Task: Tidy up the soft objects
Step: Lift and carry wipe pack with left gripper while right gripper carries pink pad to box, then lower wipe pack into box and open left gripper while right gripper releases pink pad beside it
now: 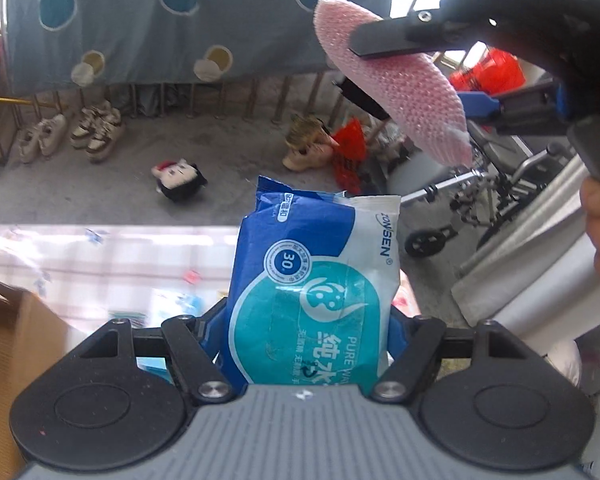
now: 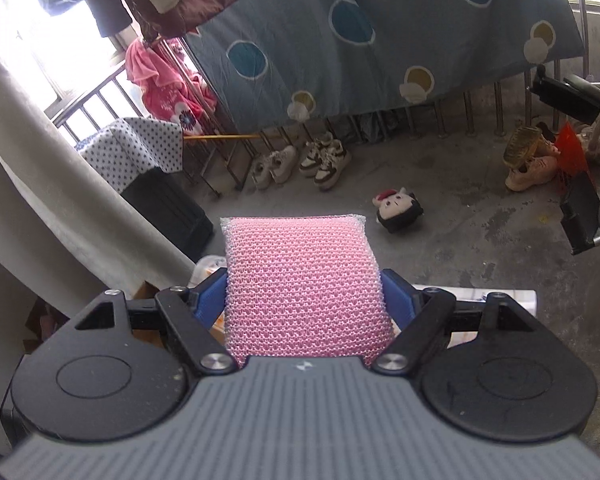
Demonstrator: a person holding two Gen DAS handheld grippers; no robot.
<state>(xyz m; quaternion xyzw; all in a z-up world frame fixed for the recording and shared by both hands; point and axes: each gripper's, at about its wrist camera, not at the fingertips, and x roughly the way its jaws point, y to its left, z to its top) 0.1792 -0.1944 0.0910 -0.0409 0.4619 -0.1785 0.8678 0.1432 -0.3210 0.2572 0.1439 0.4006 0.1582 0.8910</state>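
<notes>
Two soft things are in my grip at once: my left claw [image 1: 304, 344] is clamped on the blue wet-wipe pack [image 1: 312, 292], which stands upright between the blue pads, and my right claw [image 2: 304, 300] is clamped on the pink mesh sponge [image 2: 300, 284], squeezed in at its sides. Both are held up in the air above the checked worktop [image 1: 100, 256], with the sponge off to the upper right of the pack and well apart from it. A brown cardboard box [image 1: 16, 344] shows at the left edge of the left view; it may be the place for them, though I cannot tell from so little of it. To do this carry well I should keep both grips firm but not crushing, bring each item low over its place before letting go, and release one at a time so neither one tumbles to the concrete floor [image 2: 440, 184]
</notes>
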